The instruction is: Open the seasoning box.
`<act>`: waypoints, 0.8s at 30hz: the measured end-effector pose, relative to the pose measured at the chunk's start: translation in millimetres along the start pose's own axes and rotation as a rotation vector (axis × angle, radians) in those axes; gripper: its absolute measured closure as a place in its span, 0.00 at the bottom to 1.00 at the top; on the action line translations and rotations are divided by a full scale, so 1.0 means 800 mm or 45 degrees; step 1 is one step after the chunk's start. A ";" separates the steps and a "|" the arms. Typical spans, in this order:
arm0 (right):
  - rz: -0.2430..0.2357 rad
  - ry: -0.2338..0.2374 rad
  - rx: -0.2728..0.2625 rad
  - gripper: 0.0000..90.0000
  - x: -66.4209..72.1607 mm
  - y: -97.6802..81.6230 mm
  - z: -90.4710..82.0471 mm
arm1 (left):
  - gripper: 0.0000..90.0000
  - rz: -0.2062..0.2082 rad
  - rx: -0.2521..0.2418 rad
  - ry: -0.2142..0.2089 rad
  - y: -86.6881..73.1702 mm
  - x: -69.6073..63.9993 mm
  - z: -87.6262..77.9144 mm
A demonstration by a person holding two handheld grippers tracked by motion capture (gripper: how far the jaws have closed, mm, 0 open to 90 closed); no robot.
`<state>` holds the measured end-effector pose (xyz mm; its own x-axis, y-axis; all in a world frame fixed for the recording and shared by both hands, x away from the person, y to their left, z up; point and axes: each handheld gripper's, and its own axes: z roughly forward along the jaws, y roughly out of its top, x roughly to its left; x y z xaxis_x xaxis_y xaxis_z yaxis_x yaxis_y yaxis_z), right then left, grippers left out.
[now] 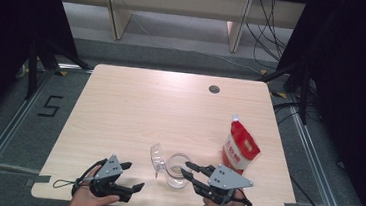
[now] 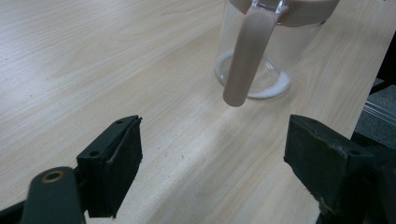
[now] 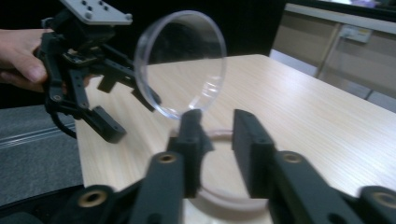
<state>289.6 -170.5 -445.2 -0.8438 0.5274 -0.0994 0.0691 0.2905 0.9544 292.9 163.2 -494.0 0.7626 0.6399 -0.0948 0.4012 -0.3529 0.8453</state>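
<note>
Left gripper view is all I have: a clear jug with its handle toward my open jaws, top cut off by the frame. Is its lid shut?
Observer: No. The lid is flipped open and stands up from the jug's rim, on the side nearer your left gripper.
Operator: Where is my right gripper?
Observer: The right gripper is at the jug's mouth on the opposite side, with its jaws a little apart over the rim and gripping nothing.
Operator: Anything else near the jug?
Observer: A red pouch with a white spout stands upright on the table beyond the right gripper, apart from the jug.
</note>
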 end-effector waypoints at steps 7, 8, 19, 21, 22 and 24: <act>0.052 -0.136 0.002 0.62 -0.016 -0.020 -0.047 | 0.21 0.002 -0.009 0.003 0.000 0.000 -0.001; 0.074 -0.168 0.000 0.60 -0.020 -0.026 -0.061 | 0.21 0.018 -0.015 0.005 0.001 0.001 0.000; 0.198 -0.288 0.076 0.51 -0.029 -0.059 -0.100 | 0.21 -0.009 -0.024 -0.001 -0.001 0.001 0.001; 0.192 -0.298 0.086 0.50 -0.031 -0.061 -0.102 | 0.21 -0.009 -0.025 0.006 0.000 0.001 0.000; 0.187 -0.292 0.099 0.50 -0.033 -0.062 -0.106 | 0.21 -0.018 -0.035 0.003 0.000 0.001 0.000; 0.222 -0.332 0.106 0.46 -0.034 -0.067 -0.112 | 0.20 -0.012 -0.018 0.011 0.001 0.002 -0.001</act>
<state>261.4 -271.9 -468.4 -0.6511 0.7588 -0.0155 0.2528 0.2362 0.9382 293.7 164.8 -493.1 0.7544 0.6491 -0.0979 0.4006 -0.3371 0.8520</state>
